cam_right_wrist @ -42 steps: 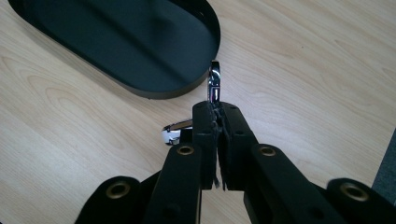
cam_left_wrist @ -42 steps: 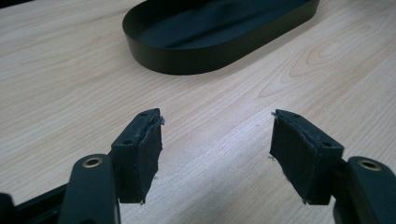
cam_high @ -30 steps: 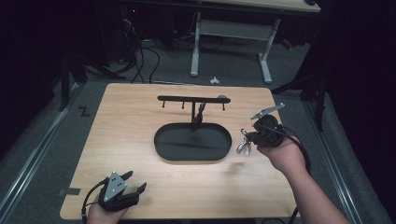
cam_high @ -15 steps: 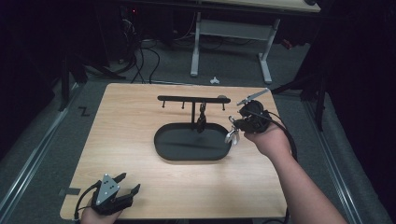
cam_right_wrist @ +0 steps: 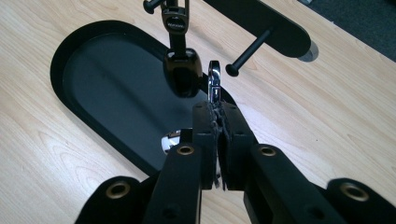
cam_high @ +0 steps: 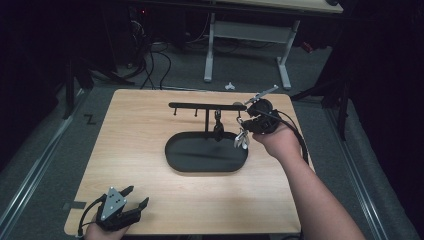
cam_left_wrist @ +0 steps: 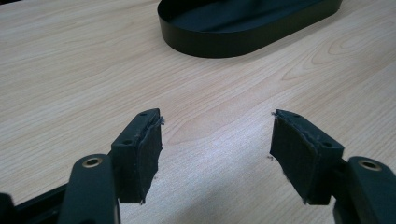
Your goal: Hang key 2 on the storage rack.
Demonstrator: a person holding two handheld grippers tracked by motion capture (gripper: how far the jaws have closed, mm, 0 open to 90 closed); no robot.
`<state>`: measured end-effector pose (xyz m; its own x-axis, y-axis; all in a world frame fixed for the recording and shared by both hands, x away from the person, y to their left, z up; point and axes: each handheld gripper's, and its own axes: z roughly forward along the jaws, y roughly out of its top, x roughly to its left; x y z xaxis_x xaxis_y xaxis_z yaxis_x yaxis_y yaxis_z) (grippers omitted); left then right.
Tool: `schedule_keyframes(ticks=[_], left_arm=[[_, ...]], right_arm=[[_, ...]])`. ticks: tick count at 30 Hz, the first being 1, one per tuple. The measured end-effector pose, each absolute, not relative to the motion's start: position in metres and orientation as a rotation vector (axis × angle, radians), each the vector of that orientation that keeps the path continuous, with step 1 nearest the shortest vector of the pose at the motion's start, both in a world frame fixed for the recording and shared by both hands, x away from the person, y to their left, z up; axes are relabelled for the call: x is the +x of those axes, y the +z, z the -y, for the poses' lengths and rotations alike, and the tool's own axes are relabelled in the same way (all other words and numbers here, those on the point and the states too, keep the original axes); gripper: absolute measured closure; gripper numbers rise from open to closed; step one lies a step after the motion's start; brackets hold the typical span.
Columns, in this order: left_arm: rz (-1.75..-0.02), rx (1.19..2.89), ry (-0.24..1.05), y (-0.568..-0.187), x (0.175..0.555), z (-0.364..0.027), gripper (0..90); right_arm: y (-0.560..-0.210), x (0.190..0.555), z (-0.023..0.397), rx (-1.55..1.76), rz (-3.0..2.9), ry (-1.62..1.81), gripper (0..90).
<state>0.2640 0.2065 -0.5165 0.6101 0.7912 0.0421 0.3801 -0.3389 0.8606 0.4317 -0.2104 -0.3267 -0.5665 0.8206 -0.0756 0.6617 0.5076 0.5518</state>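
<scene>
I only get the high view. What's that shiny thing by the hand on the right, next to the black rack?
Observer: The right gripper view shows a silver clip pinched in the right tongs, its top poking out above the pads.
Visitor: And the dark lump hanging from the rack?
Observer: That's a glossy black key fob on a strap. It hangs beside the clip, above the oval tray.
Visitor: Do the other tongs hold anything?
Observer: No. In the left gripper view, the left tongs stand wide open, with bare table between them.
</scene>
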Motion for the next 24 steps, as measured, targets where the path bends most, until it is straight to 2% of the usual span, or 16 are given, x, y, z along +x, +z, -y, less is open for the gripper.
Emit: schedule_keyframes(ticks=[24], left_arm=[[-0.920,1.968,0.584,-0.519,0.265,-0.204,34.2]], right_arm=[[-0.340,0.464,0.226,1.294,-2.411,0.775,85.7]])
